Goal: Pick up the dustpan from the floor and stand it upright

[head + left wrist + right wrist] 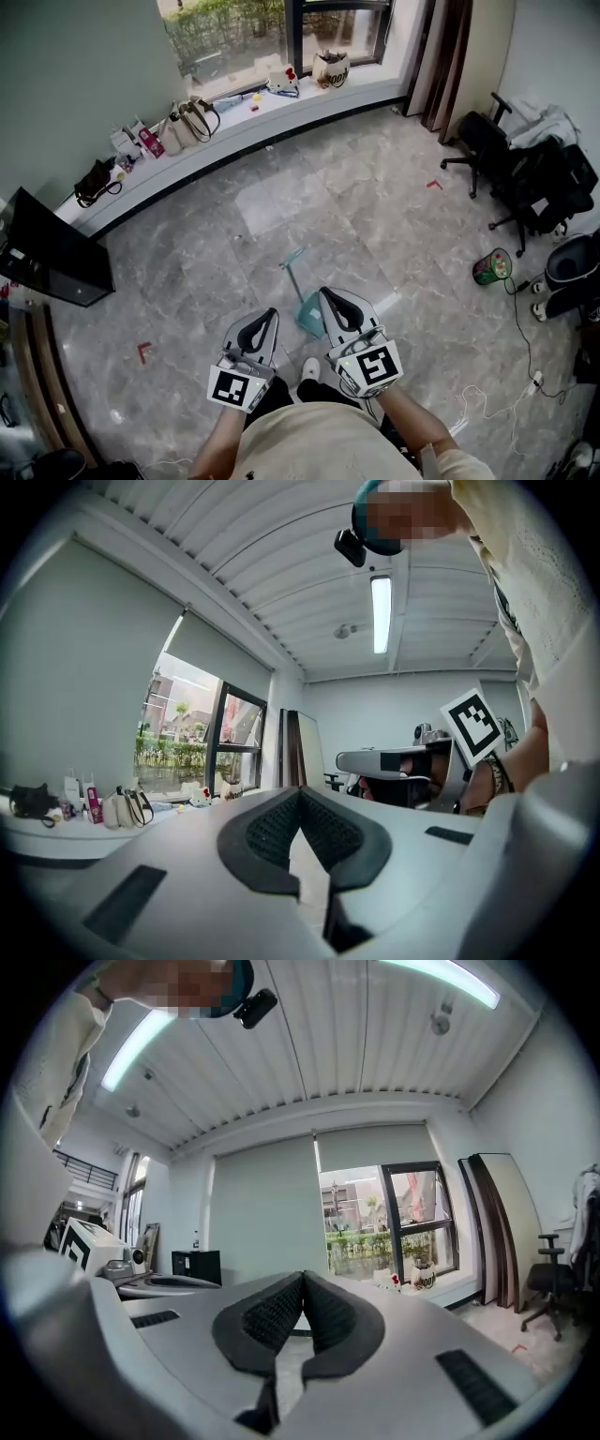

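Observation:
The teal dustpan (307, 313) is on the grey marble floor just ahead of my feet. Its thin handle (291, 265) runs up and to the left in the head view. The right gripper hides part of the pan, so I cannot tell whether it stands or lies. My left gripper (272, 314) and right gripper (326, 292) are held side by side close to my body, well above the floor and apart from the dustpan. The left gripper (300, 789) is shut with its black pads meeting and nothing between them. The right gripper (303, 1277) is likewise shut and empty, pointing level at the window.
A long window sill (234, 122) carries bags and bottles at the back. A black screen (56, 248) stands at the left. Office chairs (525, 178) piled with clothes are at the right, with a green tin (491, 267) and cables (525, 328) on the floor. Red tape marks (142, 352) are stuck on the floor.

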Available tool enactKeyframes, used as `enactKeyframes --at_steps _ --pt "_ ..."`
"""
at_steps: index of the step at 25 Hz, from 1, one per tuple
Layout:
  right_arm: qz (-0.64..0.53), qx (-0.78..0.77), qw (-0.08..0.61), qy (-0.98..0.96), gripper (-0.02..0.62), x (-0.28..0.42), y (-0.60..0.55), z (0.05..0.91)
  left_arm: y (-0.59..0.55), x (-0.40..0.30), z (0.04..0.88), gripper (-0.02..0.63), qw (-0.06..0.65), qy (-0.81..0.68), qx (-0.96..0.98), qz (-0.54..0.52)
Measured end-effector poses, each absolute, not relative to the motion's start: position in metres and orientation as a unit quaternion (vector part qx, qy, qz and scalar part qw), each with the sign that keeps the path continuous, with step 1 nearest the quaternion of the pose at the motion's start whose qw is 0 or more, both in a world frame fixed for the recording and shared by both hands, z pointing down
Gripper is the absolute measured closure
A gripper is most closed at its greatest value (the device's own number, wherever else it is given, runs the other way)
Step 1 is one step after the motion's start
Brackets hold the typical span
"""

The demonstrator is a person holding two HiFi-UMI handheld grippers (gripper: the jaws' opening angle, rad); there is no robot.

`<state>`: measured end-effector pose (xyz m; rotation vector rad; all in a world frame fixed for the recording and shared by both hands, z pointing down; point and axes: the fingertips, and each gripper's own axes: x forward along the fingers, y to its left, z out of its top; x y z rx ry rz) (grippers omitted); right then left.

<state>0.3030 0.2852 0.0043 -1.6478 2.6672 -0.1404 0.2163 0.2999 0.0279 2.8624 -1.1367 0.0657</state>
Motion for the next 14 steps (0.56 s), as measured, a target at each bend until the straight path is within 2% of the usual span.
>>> enactKeyframes --at_steps 4,9,14 --pt "-0.045 -0.522 0.004 0.852 0.578 0.299 0.289 -0.006 0.299 0.199 0.023 0.595 0.008 -0.379 0.925 0.037" --pt "-0.025 -0.519 0.0 0.854 0.578 0.295 0.294 -0.014 0.3 0.187 0.005 0.595 0.008 -0.402 0.916 -0.008" --pt "-0.013 -0.525 0.004 0.851 0.578 0.293 0.303 -0.028 0.308 0.183 -0.002 0.595 -0.016 -0.381 0.924 0.013"
